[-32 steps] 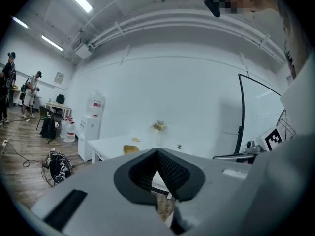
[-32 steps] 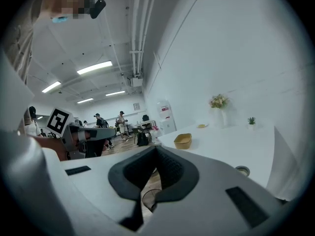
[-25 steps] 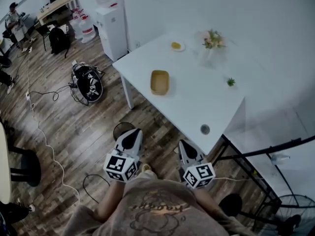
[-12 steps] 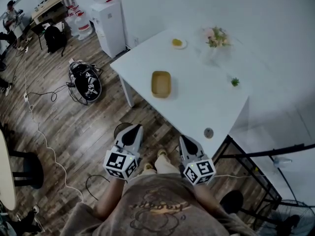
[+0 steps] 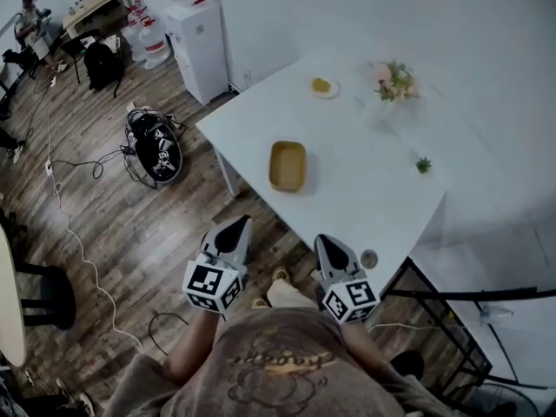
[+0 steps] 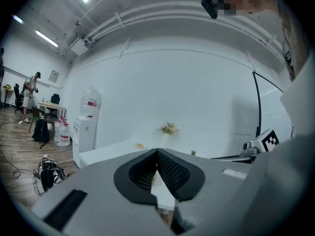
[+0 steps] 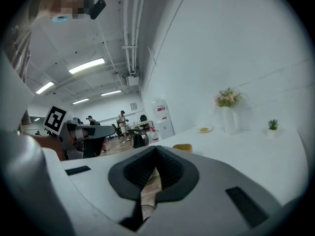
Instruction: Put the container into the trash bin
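looking down in the head view, the shallow yellow container [image 5: 287,166] sits open side up on the white table [image 5: 373,189], near its front edge. it is well ahead of the left gripper [image 5: 236,227] and right gripper [image 5: 329,242] and roughly between them. it looks light, thin-walled and probably slightly flexible, so pinching the near rim seems the best hold. in the left gripper view the jaws are pressed together on nothing, and they mask most of the container. in the right gripper view the jaws are likewise closed and empty, with the container [image 7: 182,147] on the table beyond the tips, slightly to their right.
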The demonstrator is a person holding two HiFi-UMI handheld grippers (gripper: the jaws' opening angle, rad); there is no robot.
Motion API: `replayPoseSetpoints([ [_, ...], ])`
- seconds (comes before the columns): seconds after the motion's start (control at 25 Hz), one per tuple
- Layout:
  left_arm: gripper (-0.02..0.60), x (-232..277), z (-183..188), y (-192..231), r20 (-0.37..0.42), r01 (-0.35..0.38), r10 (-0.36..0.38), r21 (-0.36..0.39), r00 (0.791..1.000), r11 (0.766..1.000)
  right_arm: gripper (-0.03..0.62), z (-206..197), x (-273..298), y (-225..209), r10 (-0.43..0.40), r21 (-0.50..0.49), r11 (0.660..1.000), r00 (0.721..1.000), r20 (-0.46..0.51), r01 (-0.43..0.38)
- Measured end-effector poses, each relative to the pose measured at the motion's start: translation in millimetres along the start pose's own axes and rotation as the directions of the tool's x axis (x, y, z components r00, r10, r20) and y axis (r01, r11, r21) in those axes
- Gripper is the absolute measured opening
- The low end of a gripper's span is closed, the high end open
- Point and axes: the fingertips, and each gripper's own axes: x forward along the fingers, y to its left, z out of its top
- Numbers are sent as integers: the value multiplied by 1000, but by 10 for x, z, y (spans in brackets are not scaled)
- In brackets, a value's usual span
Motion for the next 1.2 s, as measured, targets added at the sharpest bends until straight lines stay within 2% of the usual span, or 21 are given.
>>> replayPoseSetpoints([
  [0.32,3,502,144,150,12,-59,59,8,998,998,2,241,492,-404,54,-8,998,998,-17,-54],
  [0.64,3,792,151,334,16,-101,101,4,995,995,2,253,871,-621,110,-20,994,992,-54,-111],
  [1.08,3,1075,354,591,23,-19,18,23,1000,1000,2,378,1213,-697,55,-3,998,998,-8,-55],
  [1.2,3,1110,357,646,29,1,-1,3,1000,1000,2,370,1258,-709,32,9,999,999,6,-32],
])
